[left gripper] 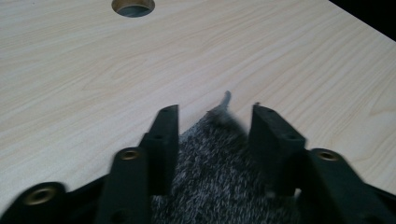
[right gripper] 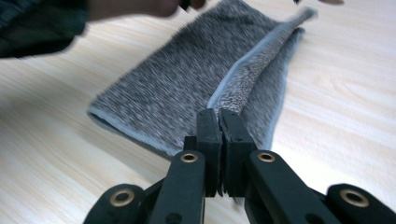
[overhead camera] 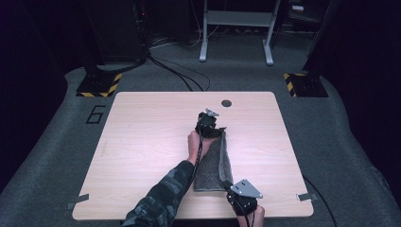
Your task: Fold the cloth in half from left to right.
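Lab or studio: bare wooden table (overhead camera: pixel 142 142), black curtains, floor cables (overhead camera: pixel 179 75), hazard-striped stand bases (overhead camera: pixel 99 85).

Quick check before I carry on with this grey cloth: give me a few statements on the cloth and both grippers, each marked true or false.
1. The right gripper is clamped on an edge of the grey cloth. True.
2. The left gripper is pinched tight on the cloth. False: its jaws stand apart, with the cloth's corner between them.
3. The cloth lies on the wooden table. True.
4. The cloth is spread out flat in a single layer. False: it is folded into a narrow strip.
5. A round hole sits near the table's far edge. True.
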A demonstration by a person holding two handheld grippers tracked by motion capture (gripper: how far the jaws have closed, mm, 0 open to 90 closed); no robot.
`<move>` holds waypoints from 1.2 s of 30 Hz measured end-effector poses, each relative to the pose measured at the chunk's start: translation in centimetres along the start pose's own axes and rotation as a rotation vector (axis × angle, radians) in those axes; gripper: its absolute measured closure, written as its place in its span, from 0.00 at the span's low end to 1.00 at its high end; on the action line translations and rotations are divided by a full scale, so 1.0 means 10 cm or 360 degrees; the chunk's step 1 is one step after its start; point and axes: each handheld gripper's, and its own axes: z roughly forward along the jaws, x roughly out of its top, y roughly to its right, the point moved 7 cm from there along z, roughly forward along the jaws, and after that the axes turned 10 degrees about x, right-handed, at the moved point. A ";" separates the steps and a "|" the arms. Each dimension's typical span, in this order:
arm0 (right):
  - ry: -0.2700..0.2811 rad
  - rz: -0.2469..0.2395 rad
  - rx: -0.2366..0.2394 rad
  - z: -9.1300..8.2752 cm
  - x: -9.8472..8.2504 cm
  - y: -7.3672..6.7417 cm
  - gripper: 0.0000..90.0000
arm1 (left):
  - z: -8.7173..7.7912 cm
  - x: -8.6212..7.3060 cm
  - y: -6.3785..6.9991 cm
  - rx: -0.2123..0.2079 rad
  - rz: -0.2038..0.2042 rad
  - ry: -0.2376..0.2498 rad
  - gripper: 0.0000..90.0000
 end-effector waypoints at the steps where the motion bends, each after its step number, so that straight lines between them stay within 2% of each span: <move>1: -0.0011 0.0010 -0.0007 0.00 -0.02 0.02 0.97 | -0.02 0.00 -0.01 -0.0014 -0.0016 0.0001 0.49; 3: -0.0037 0.0012 -0.0024 -0.01 -0.07 0.06 0.92 | -0.06 0.00 -0.05 -0.0022 -0.0025 0.0008 0.40; 5: -0.0060 0.0019 -0.0021 -0.02 -0.12 0.10 0.87 | -0.09 -0.03 -0.08 -0.0029 -0.0025 -0.0002 0.37; 9: -0.0090 0.0060 -0.0029 -0.07 -0.17 0.21 0.77 | -0.19 -0.12 -0.16 -0.0012 -0.0006 -0.0002 0.33; 11: -0.0104 0.0082 -0.0027 -0.11 -0.20 0.27 0.67 | -0.23 -0.19 -0.20 0.0000 -0.0015 -0.0016 0.32; 14: -0.0106 0.0146 -0.0034 -0.16 -0.21 0.37 0.58 | -0.28 -0.29 -0.26 0.0002 -0.0025 -0.0033 0.29; 17: -0.0079 0.0187 -0.0023 -0.20 -0.16 0.45 0.50 | -0.37 -0.39 -0.29 0.0004 -0.0012 -0.0037 0.27; 19: -0.0013 0.0227 0.0015 -0.22 -0.06 0.46 0.45 | -0.44 -0.46 -0.29 -0.0006 -0.0008 -0.0050 0.24; 21: 0.0019 0.0205 0.0057 -0.21 0.06 0.43 0.37 | -0.50 -0.54 -0.28 -0.0018 0.0028 -0.0069 0.19; 24: -0.0006 0.0098 0.0038 -0.11 0.21 0.40 0.32 | -0.61 -0.66 -0.26 -0.0024 0.0045 -0.0074 0.18; 27: -0.0086 0.0063 0.0047 0.09 0.25 0.43 0.28 | -0.71 -0.78 -0.24 -0.0016 0.0095 -0.0089 0.17; 30: -0.0196 0.0069 0.0010 0.28 0.21 0.52 0.26 | -0.81 -0.91 -0.22 -0.0012 0.0123 -0.0104 0.17; 32: -0.0234 0.0080 -0.0015 0.37 0.18 0.57 0.26 | -0.88 -1.01 -0.18 -0.0012 0.0120 -0.0125 0.16; 33: -0.0270 0.0102 -0.0023 0.40 0.15 0.59 0.26 | -0.92 -1.06 -0.16 -0.0018 0.0136 -0.0149 0.15; 35: -0.0286 0.0122 -0.0036 0.45 0.11 0.62 0.26 | -0.97 -1.15 -0.12 -0.0033 0.0167 -0.0179 0.15; 36: -0.0294 0.0118 -0.0045 0.45 0.09 0.63 0.26 | -0.99 -1.20 -0.10 -0.0021 0.0204 -0.0195 0.15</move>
